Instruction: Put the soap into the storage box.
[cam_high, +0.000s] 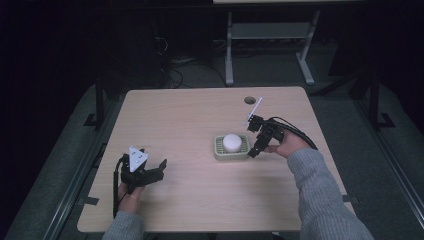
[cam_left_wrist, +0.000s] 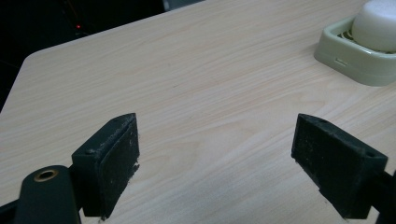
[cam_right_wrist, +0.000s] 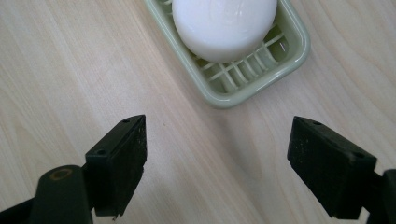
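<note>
A white, rounded bar of soap (cam_right_wrist: 224, 25) lies in a pale green soap dish (cam_right_wrist: 261, 77) a little right of the middle of the desk (cam_high: 190, 115). The bar sits on the dish's slatted floor, inside the raised rim, and bulges above that rim. It looks smooth and domed, so it is probably firm but slippery, and light enough that weight matters less than slip. A hard pinch on the curved top would likely squirt it out; the safer hold seems to be across its widest part, low on the flanks just above the rim, with pads flat on opposite sides. The dish looks like thin, stiff plastic that is light and could slide on the smooth wood if nudged. If the dish itself is to be moved, its rim wall is the obvious place to clamp, though the soap could then roll or shift inside.

The right hand-held gripper (cam_high: 256, 142) hovers just beside the dish's right end, its jaws spread wide and holding nothing; in the right gripper view the dish lies ahead of the jaws, apart from them. The left hand-held gripper (cam_high: 150, 170) rests well apart near the desk's front left, jaws likewise wide and empty, over bare wood.
</note>
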